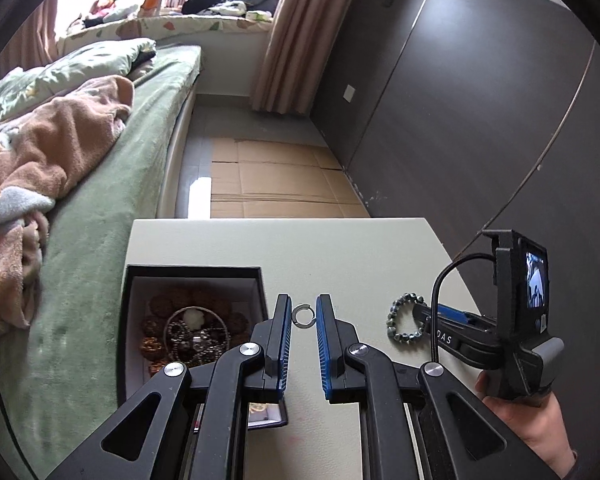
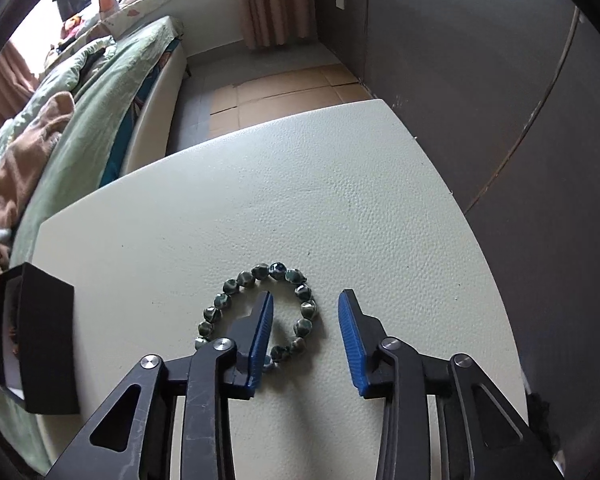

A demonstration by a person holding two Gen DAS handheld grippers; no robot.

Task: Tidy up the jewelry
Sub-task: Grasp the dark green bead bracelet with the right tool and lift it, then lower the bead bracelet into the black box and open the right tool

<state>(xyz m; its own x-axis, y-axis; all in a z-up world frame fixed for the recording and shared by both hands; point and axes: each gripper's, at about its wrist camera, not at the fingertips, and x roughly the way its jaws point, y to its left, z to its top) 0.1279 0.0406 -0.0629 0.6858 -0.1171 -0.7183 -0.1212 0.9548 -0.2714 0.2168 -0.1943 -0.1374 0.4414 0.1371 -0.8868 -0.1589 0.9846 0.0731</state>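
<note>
The left gripper (image 1: 303, 315) hangs with jaws parted around a small split ring (image 1: 302, 315) on the table (image 1: 340, 248), just right of the open jewelry box (image 1: 192, 270). The right gripper (image 2: 305, 312) is also spread, 1 finger inside the beaded bracelet (image 2: 256, 312). Closing carelessly could flick the thin ring away or drag the beads sideways.

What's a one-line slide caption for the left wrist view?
Open left gripper brackets a small metal ring on the table, jewelry box at left, beaded bracelet at right.
</note>
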